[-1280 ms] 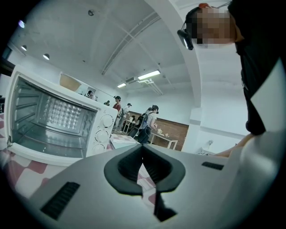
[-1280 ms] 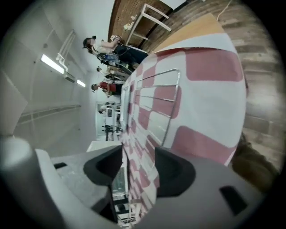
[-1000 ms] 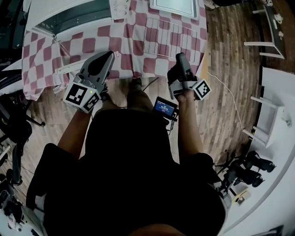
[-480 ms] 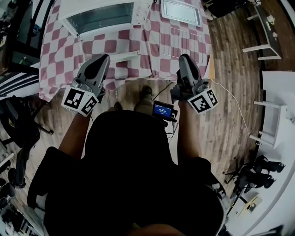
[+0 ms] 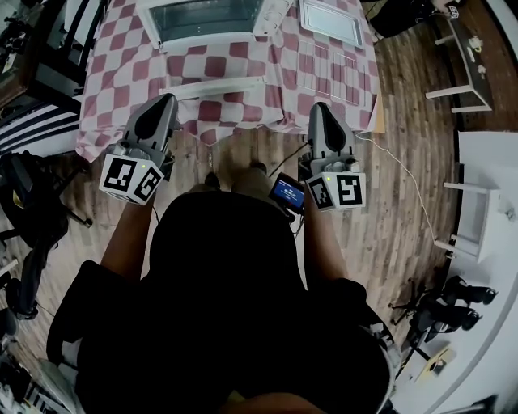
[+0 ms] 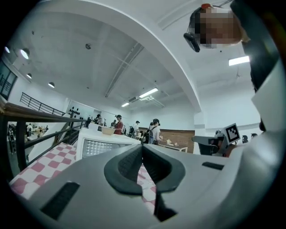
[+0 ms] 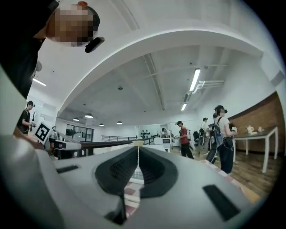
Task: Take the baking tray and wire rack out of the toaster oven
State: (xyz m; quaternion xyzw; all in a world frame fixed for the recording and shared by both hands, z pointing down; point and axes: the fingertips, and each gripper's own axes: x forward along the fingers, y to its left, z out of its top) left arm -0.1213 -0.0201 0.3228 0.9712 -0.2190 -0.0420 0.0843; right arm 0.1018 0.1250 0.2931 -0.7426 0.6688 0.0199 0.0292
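Observation:
The white toaster oven point(image 5: 206, 18) stands at the back of the checkered table, its glass front point(image 6: 103, 146) facing me. To its right the baking tray point(image 5: 330, 21) lies on the cloth, and the wire rack point(image 5: 328, 69) lies just in front of it. My left gripper point(image 5: 164, 103) hangs level in front of the table's near edge, over the floor, shut and empty point(image 6: 142, 146). My right gripper point(image 5: 320, 109) is held the same way in front of the rack. Its jaws are closing to a thin line point(image 7: 137, 150) with nothing between them.
A long white strip point(image 5: 220, 87) lies on the checkered cloth point(image 5: 121, 73) in front of the oven. A small screen point(image 5: 288, 192) hangs at my waist. White furniture point(image 5: 473, 218) stands on the wooden floor at the right, dark chairs point(image 5: 28, 210) at the left. Several people stand far off.
Both grippers have drawn back from the table's edge toward me, and the table now sits farther up the view. The right gripper has rolled, so its marker cube now faces up.

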